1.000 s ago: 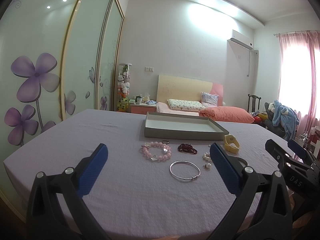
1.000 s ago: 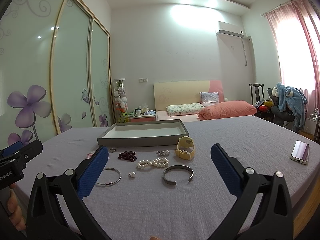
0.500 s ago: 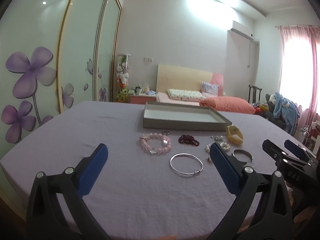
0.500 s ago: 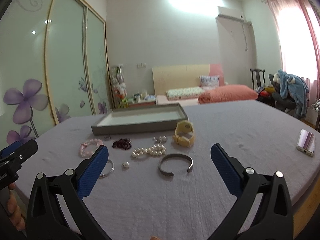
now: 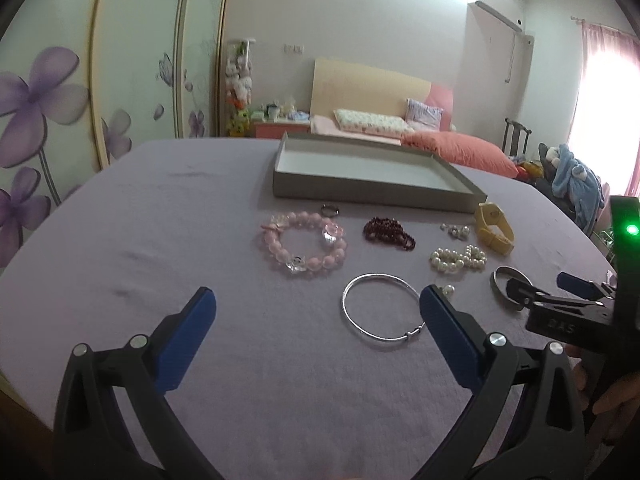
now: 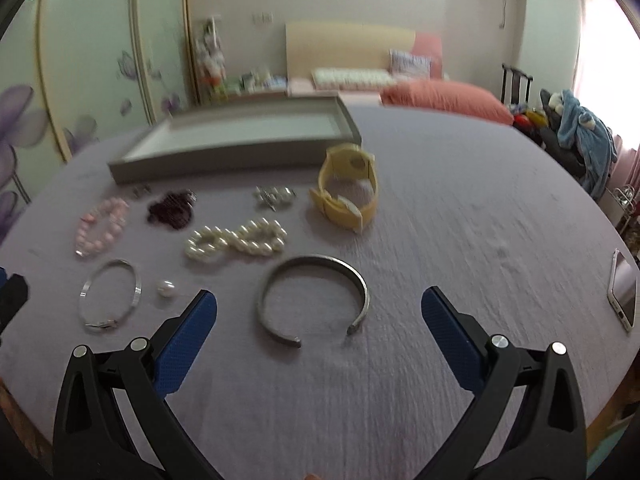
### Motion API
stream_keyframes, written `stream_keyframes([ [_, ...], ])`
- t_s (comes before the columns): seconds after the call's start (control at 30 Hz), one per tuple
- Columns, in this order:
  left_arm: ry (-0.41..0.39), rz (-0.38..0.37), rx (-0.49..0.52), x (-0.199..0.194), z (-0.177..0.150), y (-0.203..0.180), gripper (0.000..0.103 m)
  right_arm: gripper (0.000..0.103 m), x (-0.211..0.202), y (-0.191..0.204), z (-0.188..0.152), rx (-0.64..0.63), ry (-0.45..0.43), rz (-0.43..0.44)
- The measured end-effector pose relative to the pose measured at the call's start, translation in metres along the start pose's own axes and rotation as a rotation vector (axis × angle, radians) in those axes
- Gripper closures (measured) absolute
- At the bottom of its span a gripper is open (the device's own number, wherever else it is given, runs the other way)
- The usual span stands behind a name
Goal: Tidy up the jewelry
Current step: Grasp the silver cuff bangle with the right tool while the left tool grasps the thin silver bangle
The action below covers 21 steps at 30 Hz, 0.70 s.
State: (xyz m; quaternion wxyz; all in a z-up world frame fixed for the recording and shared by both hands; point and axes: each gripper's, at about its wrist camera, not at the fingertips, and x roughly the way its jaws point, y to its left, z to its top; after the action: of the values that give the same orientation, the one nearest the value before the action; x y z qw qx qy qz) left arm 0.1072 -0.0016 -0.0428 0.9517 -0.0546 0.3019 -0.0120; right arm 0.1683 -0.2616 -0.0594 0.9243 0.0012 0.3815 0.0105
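Note:
Jewelry lies on a lilac tablecloth in front of an empty grey tray [image 5: 372,190] [image 6: 224,160]. There is a pink bead bracelet [image 5: 303,245] [image 6: 102,226], a dark red bead bracelet [image 5: 388,233], a pearl string [image 5: 458,258] [image 6: 236,242], a thin silver bangle [image 5: 382,306] [image 6: 110,294], a grey open cuff [image 6: 314,300] [image 5: 510,286], a yellow watch [image 5: 494,228] [image 6: 348,198], a small ring [image 5: 330,210] and a loose pearl [image 6: 166,288]. My left gripper [image 5: 318,310] is open above the cloth, near the silver bangle. My right gripper [image 6: 319,310] is open, just short of the cuff.
A phone [image 6: 624,290] lies near the table's right edge. The right gripper's body [image 5: 576,312] shows at the right of the left wrist view. A bed [image 5: 400,128], a chair and sliding wardrobe doors [image 5: 80,80] stand behind the table.
Both grippers have moved forward and tilted down toward the jewelry. The cuff now lies close between the right fingers and the silver bangle is nearer the left ones. Both stay open.

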Motion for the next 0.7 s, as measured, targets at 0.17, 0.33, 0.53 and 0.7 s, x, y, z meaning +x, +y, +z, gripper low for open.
stream_keyframes([
  [0.17, 0.052, -0.035, 0.005, 0.013, 0.002, -0.002, 0.004, 0.002, 0.016, 0.004, 0.002, -0.023, 0.103, -0.002],
  [0.33, 0.094, -0.054, 0.024, 0.024, 0.003, -0.007, 0.004, 0.013, 0.018, 0.005, 0.005, -0.033, 0.126, 0.045],
  [0.53, 0.131, -0.071, 0.042, 0.035, 0.003, -0.014, 0.004, 0.035, 0.011, 0.004, 0.003, -0.041, 0.104, 0.076],
  [0.7, 0.184, -0.086, 0.066, 0.048, 0.004, -0.026, 0.004, 0.036, 0.008, -0.009, 0.001, -0.006, 0.079, 0.082],
])
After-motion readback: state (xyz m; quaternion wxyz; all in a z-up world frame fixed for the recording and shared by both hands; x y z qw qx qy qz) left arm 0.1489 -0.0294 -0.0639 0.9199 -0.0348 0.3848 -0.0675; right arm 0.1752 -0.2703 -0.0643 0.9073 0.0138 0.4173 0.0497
